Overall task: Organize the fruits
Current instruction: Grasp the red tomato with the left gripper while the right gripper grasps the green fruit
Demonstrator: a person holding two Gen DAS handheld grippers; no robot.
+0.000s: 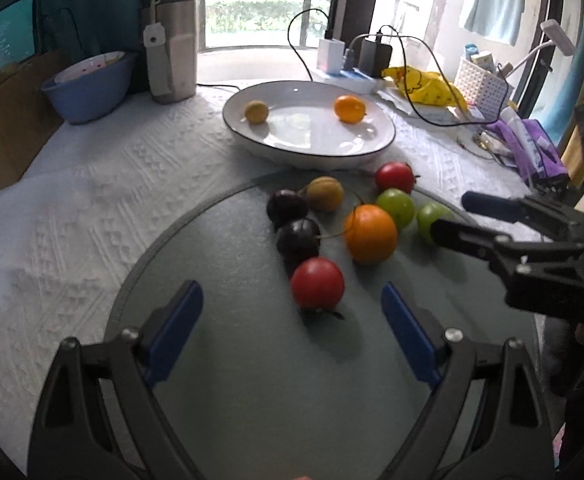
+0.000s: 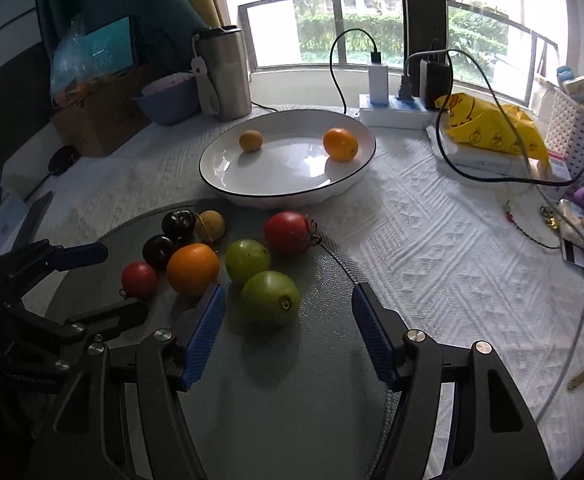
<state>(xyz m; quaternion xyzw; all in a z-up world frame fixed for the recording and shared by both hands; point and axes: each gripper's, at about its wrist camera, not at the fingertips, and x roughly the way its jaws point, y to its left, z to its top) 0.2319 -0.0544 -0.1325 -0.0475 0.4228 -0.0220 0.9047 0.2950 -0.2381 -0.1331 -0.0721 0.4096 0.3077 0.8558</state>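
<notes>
Several fruits lie on a round grey glass board (image 1: pixel 251 360) (image 2: pixel 275 400). A white plate (image 1: pixel 312 148) (image 2: pixel 292 196) behind it holds a small yellow fruit (image 1: pixel 256 111) (image 2: pixel 250 140) and an orange (image 1: pixel 349 108) (image 2: pixel 340 144). My left gripper (image 1: pixel 292 320) is open, just short of a red tomato (image 1: pixel 317 283) (image 2: pixel 138 279). My right gripper (image 2: pixel 287 316) is open, with a green tomato (image 2: pixel 269 298) (image 1: pixel 432 218) between its fingertips. Nearby lie an orange (image 1: pixel 370 233) (image 2: pixel 193 268), a second green tomato (image 2: pixel 247 260), another red tomato (image 2: pixel 287 232), two dark plums (image 1: pixel 292 224) and a brown fruit (image 1: pixel 325 193).
A steel tumbler (image 1: pixel 171 48) and blue bowl (image 1: pixel 89 84) stand at the back left. A power strip with chargers (image 2: pixel 396 114), a yellow bag (image 2: pixel 492 128), cables and a white basket (image 2: pixel 576 132) crowd the back right. A white textured cloth (image 1: pixel 91 220) covers the table.
</notes>
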